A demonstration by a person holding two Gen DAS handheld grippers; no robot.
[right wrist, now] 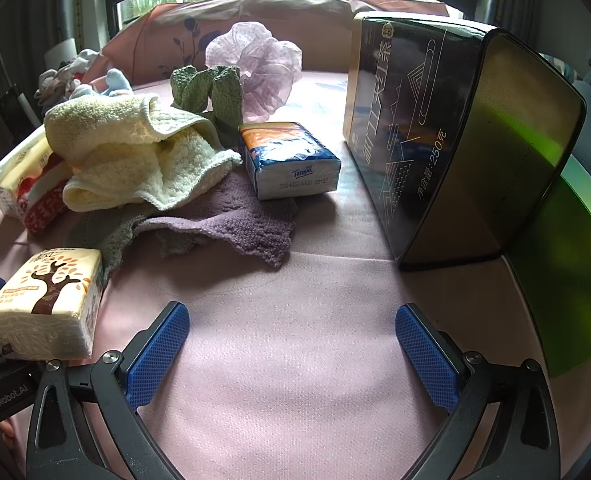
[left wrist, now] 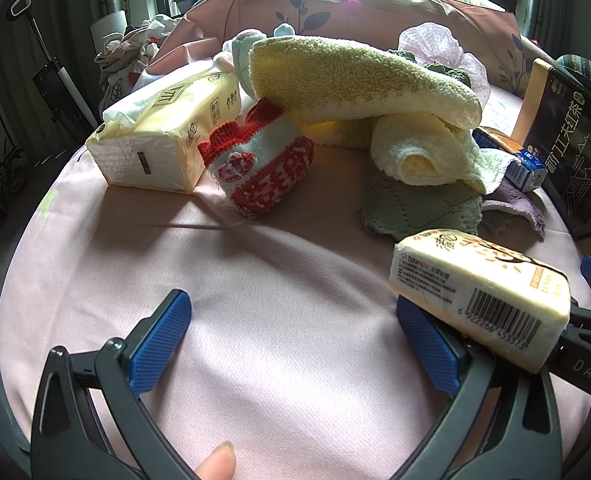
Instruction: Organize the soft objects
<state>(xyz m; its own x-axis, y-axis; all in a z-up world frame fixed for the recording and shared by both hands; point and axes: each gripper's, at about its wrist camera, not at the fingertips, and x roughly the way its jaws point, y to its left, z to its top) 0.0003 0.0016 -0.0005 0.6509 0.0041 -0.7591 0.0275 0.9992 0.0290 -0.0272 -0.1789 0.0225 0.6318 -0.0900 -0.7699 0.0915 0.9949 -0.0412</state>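
Green cloth (left wrist: 419, 208) half under yellow towel (left wrist: 359, 80)

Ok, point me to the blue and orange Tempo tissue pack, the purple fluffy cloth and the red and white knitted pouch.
Blue and orange Tempo tissue pack (right wrist: 289, 160): right wrist view, on its top edge near the logo.
Purple fluffy cloth (right wrist: 235, 224): right wrist view, middle of the spread part.
Red and white knitted pouch (left wrist: 259, 164): left wrist view, its side.

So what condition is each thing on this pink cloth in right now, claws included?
Left claw: open, empty.
Right claw: open, empty.
Tree-print tissue pack: sealed, lying between the two claws, not gripped by either.
Tempo tissue pack: sealed, lying on the purple cloth.
Yellow towel: crumpled, unfolded.
Large tissue pack: lying flat.
Black tea box: standing.
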